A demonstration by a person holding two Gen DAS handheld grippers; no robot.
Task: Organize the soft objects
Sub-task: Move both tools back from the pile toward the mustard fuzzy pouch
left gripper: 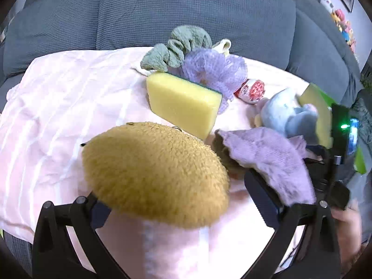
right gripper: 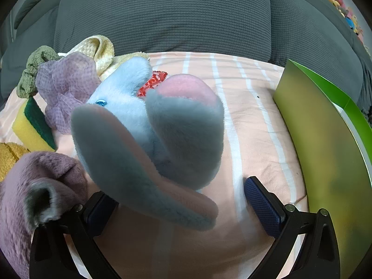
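A brown fuzzy plush [left gripper: 155, 174] lies on the pink striped sheet [left gripper: 58, 104] between the wide-spread fingers of my left gripper [left gripper: 181, 205]. It covers the left pad, and a gap shows before the right pad. A purple fleece cloth [left gripper: 267, 158] drapes over that right finger. My right gripper [right gripper: 182, 209] stands open around a blue elephant plush [right gripper: 144, 121] with pink-lined ears; the right pad is clear of it. Behind lie a yellow sponge [left gripper: 183, 102] with a green scourer, a purple mesh pouf [left gripper: 214, 69] and a green ruffled cloth [left gripper: 176, 46].
A green box [right gripper: 325, 139] stands open at the sheet's right edge. A red-and-white wrapped item [left gripper: 251, 90] and a cream waffle cloth [right gripper: 100, 51] lie near the pouf. Grey sofa cushions [right gripper: 162, 18] rise behind. A hand [left gripper: 348, 220] holds the right gripper's handle.
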